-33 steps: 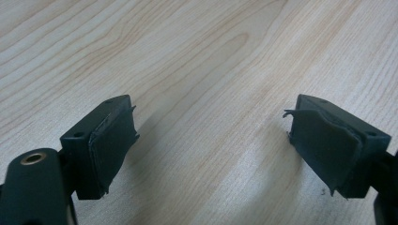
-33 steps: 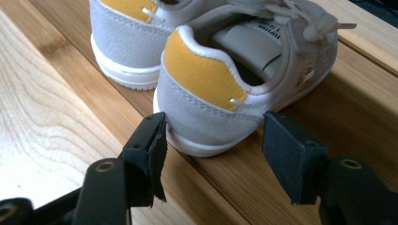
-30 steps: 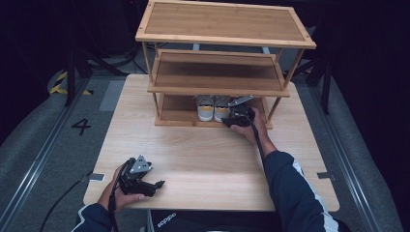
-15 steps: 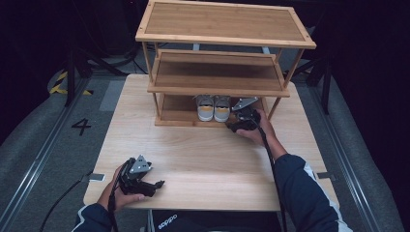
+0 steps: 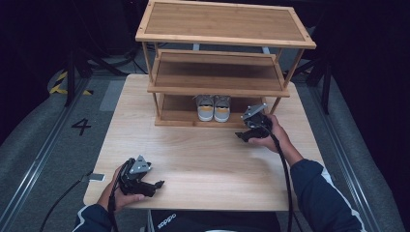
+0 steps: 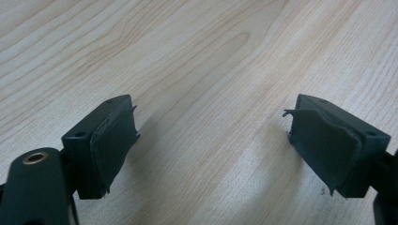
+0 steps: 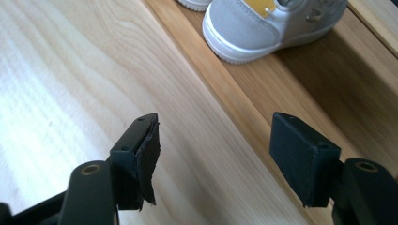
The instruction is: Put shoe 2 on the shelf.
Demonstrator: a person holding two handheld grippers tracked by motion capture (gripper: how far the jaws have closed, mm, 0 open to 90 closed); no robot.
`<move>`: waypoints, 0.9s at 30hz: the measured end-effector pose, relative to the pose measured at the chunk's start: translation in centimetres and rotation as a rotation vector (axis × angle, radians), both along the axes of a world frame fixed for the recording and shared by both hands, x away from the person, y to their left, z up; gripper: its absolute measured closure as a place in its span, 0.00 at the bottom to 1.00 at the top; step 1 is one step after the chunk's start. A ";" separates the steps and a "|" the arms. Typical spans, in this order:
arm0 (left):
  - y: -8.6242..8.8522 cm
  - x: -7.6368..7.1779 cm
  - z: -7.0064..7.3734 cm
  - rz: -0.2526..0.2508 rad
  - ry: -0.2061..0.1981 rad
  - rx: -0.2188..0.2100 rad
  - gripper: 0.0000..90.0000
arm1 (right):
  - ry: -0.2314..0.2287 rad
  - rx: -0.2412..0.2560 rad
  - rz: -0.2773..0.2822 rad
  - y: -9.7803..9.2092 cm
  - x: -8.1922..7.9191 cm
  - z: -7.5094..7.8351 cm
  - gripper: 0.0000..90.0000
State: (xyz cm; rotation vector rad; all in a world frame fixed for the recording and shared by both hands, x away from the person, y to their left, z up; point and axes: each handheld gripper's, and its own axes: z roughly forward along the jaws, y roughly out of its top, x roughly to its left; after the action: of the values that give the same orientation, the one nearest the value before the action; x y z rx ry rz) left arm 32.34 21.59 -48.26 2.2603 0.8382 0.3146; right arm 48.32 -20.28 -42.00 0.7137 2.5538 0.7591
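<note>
Shoes [image 5: 213, 107], grey with yellow heels, paired on bottom shelf [image 5: 179, 115]; both jaws wide, empty.

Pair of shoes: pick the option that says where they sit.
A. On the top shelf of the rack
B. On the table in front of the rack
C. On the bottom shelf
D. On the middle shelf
C: in the high view the pair of shoes stands side by side on the lowest board of the wooden rack, under the middle shelf, while the right gripper hangs open over the table just in front of it.
</note>
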 end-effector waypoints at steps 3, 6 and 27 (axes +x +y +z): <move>0.0 0.0 0.0 0.002 -0.002 -0.001 0.17 | 0.001 -0.017 0.013 -0.7 -0.7 0.1 0.38; 0.0 0.0 0.0 0.001 -0.001 -0.001 0.17 | 0.004 -0.045 0.024 -1.1 -1.3 0.1 0.37; 0.0 -0.1 0.0 0.005 0.002 -0.004 0.17 | 0.006 -0.036 0.030 -6.8 -7.4 -0.2 0.35</move>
State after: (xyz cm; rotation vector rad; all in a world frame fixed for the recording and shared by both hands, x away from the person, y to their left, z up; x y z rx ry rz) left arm 32.26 21.58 -48.29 2.2550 0.8447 0.3130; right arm 40.93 -27.06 -42.16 0.6685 2.5826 0.7200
